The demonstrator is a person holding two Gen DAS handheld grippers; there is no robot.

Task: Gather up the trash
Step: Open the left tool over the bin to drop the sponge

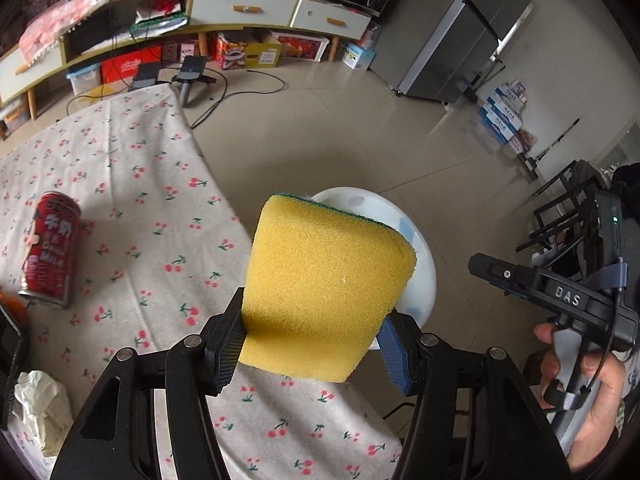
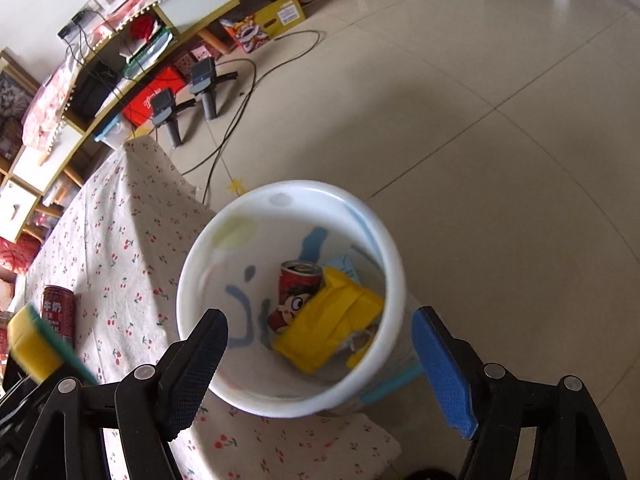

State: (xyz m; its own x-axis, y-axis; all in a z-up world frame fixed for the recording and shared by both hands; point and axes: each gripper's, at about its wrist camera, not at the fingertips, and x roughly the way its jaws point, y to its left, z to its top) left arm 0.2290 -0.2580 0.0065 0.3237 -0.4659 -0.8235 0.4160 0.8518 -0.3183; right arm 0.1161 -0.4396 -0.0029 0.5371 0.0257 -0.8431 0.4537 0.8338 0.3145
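Observation:
My left gripper (image 1: 312, 324) is shut on a yellow sponge (image 1: 328, 280) with a green scouring back, held up over the table's edge. Behind the sponge shows the white bin (image 1: 360, 200). My right gripper (image 2: 318, 320) stands open above the bin (image 2: 304, 186) with nothing between its fingers. Inside the bin lie a red drink can (image 2: 296, 292) and a yellow packet (image 2: 332, 328). Another red can lies on the cherry-print tablecloth (image 1: 140, 200): can (image 1: 50, 248), can (image 2: 58, 312). The sponge (image 2: 28, 344) also shows at the far left of the right wrist view.
Crumpled white paper (image 1: 40, 404) lies on the table near the left gripper. A hand (image 1: 592, 392) holds the other gripper at the right. Two spare grippers (image 2: 188, 96) and cables lie on the tiled floor by a low cabinet (image 1: 240, 12). A fridge (image 1: 472, 40) stands at the far right.

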